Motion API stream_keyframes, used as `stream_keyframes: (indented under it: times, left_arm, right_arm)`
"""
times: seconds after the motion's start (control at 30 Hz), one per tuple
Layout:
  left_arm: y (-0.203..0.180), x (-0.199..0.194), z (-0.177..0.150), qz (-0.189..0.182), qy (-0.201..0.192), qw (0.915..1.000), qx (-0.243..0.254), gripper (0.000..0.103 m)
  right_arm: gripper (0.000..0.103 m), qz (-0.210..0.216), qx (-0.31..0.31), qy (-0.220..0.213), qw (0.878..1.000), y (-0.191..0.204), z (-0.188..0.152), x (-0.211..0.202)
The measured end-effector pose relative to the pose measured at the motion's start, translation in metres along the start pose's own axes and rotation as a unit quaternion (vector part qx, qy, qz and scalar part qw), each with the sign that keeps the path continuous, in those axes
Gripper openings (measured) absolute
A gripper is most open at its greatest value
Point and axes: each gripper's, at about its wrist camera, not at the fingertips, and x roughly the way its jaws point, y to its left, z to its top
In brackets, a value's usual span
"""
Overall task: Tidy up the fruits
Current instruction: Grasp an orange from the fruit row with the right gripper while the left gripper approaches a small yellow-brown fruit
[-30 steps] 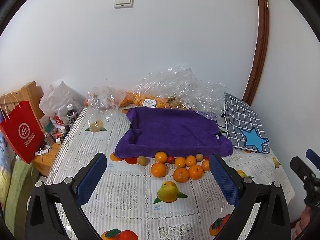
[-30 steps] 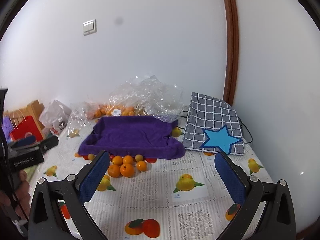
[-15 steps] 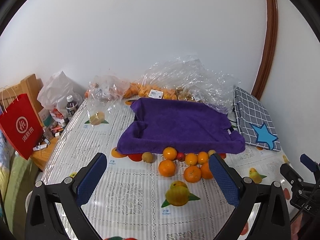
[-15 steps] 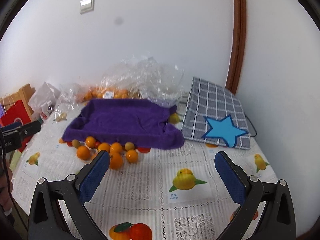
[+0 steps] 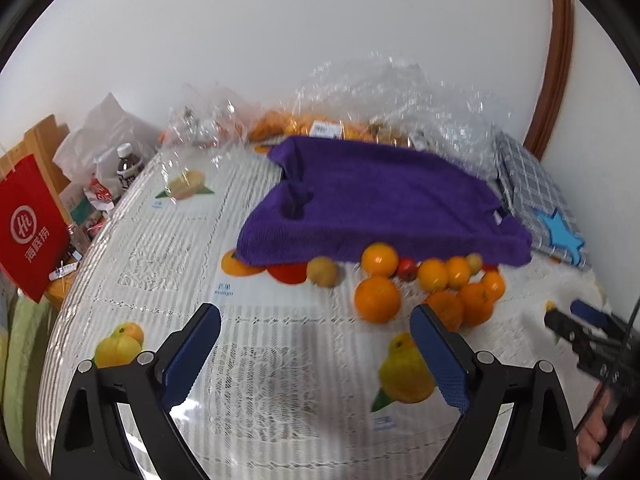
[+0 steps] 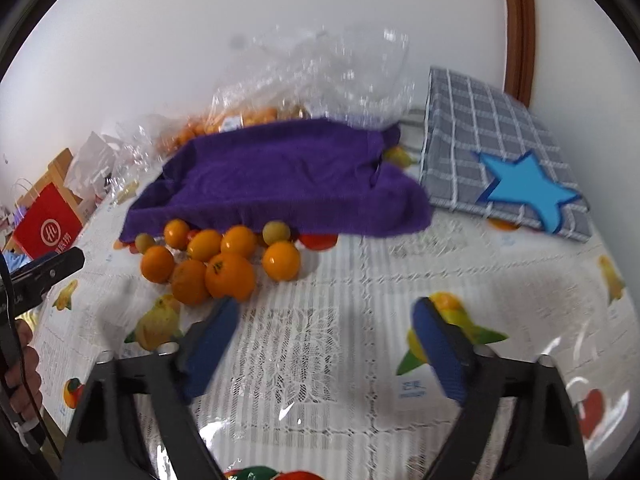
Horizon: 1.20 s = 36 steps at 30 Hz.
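Note:
Several oranges (image 5: 378, 299) lie in a loose cluster on the table in front of a purple cloth-lined tray (image 5: 376, 204), with a yellow-green fruit (image 5: 322, 271) and a small red one (image 5: 407, 269) among them. The same oranges (image 6: 230, 276) and tray (image 6: 276, 172) show in the right wrist view. My left gripper (image 5: 316, 352) is open and empty, short of the fruit. My right gripper (image 6: 324, 344) is open and empty, to the right of the cluster and close to the nearest orange.
A clear plastic bag of more oranges (image 5: 360, 92) lies behind the tray by the wall. A grey checked bag with a blue star (image 6: 504, 160) lies at right. A red paper bag (image 5: 28, 228), a bottle (image 5: 128, 164) and clutter stand beyond the table's left edge.
Both grippers have moved forward and down toward the table; the fruit cluster and tray now look much nearer. Both stay open. No fruit has moved.

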Motion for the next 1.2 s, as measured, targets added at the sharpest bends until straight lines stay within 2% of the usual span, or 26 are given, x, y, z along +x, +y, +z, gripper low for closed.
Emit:
stream_keyframes:
  times: [0.07,0.17,0.2,0.27,0.33,0.37,0.4,0.57,0.67,0.73,0.87,1.0,1.1,1.2]
  left_arm:
    - [0.003,0.008,-0.002,-0.006,0.011,0.9999,0.005,0.095]
    - [0.009,0.021,-0.006,-0.020,0.025,0.9995,-0.002,0.091]
    - [0.010,0.024,-0.007,-0.023,0.028,0.9993,-0.001,0.090]
    - [0.013,0.029,-0.010,-0.020,0.028,0.9994,0.001,0.090]
    - [0.015,0.033,-0.013,-0.018,0.026,0.9995,0.005,0.081]
    - [0.016,0.034,-0.015,-0.017,0.026,0.9995,0.003,0.078]
    - [0.018,0.035,-0.016,-0.018,0.027,0.9995,0.000,0.075]
    - [0.025,0.043,-0.022,-0.026,0.026,0.9992,-0.015,0.073]
    - [0.028,0.050,-0.024,-0.040,0.039,0.9981,-0.028,0.067]
    - [0.028,0.050,-0.026,-0.038,0.032,0.9983,-0.029,0.064]
    - [0.028,0.049,-0.028,-0.040,0.030,0.9983,-0.030,0.064]
    - [0.031,0.050,-0.028,-0.050,0.031,0.9976,-0.038,0.064]
    - [0.028,0.050,-0.029,-0.045,0.033,0.9980,-0.032,0.064]
    - [0.023,0.051,-0.029,-0.032,0.036,0.9986,-0.021,0.064]
  right_arm:
    - [0.075,-0.003,-0.014,-0.004,1.000,0.003,-0.002,0.010]
    - [0.074,-0.026,-0.029,-0.014,0.999,0.007,-0.002,0.021]
    - [0.073,-0.020,-0.024,-0.008,0.999,0.007,-0.001,0.025]
    - [0.066,0.004,-0.014,0.011,1.000,0.004,0.002,0.033]
    - [0.050,0.018,-0.008,0.023,1.000,0.001,0.003,0.040]
    - [0.048,0.023,-0.002,0.027,0.999,0.000,0.003,0.044]
    - [0.047,0.026,0.005,0.029,0.999,-0.001,0.003,0.048]
    - [0.040,0.050,0.001,0.023,0.998,0.004,0.006,0.054]
    - [0.040,0.058,-0.009,0.015,0.998,0.012,0.013,0.051]
    - [0.040,0.067,-0.010,0.016,0.998,0.014,0.017,0.052]
    - [0.040,0.069,-0.007,0.023,0.997,0.014,0.025,0.062]
    - [0.040,0.093,0.002,0.038,0.995,0.013,0.030,0.073]
    - [0.040,0.086,0.003,0.049,0.995,0.015,0.032,0.082]
    - [0.032,0.085,0.007,0.050,0.995,0.014,0.033,0.085]
